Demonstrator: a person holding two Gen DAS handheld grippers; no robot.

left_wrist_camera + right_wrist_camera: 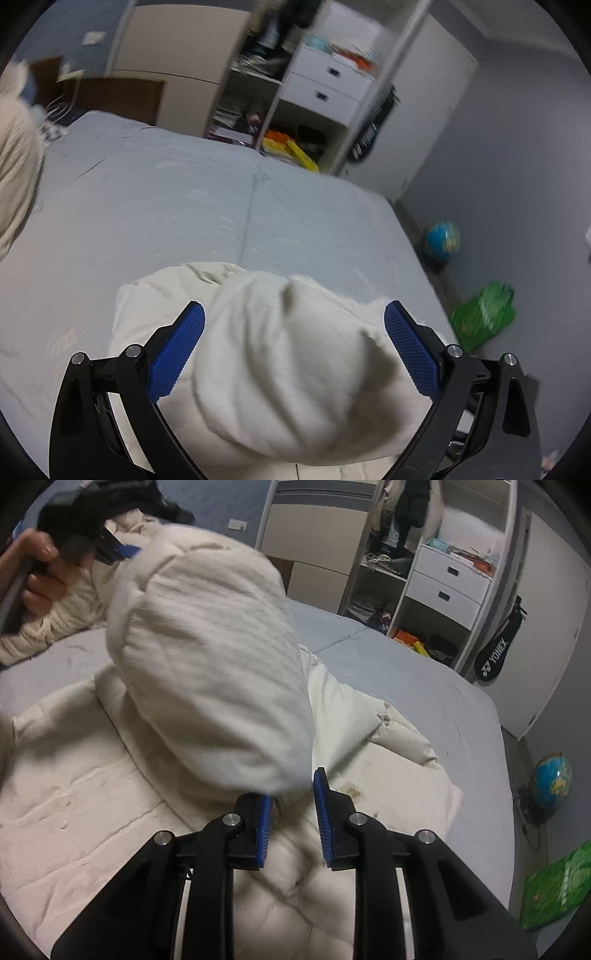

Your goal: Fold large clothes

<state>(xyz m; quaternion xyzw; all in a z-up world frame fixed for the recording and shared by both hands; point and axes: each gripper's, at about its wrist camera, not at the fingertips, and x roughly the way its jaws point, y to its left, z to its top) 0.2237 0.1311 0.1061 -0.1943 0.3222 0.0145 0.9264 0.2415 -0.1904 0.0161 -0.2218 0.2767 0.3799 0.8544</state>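
Note:
A large cream padded jacket lies spread on the bed. One puffy sleeve is raised off it and runs from upper left down to the middle of the right wrist view. A person's hand holds my left gripper at the sleeve's upper end. In the left wrist view the bulky sleeve fills the wide gap of my left gripper, pads against both sides. My right gripper hangs over the jacket with a narrow gap. The sleeve's lower end only reaches its fingertips.
A cream knit garment lies at the bed's far left. Beyond the bed stands an open wardrobe with white drawers and a black racket bag. On the floor to the right are a globe and a green bag.

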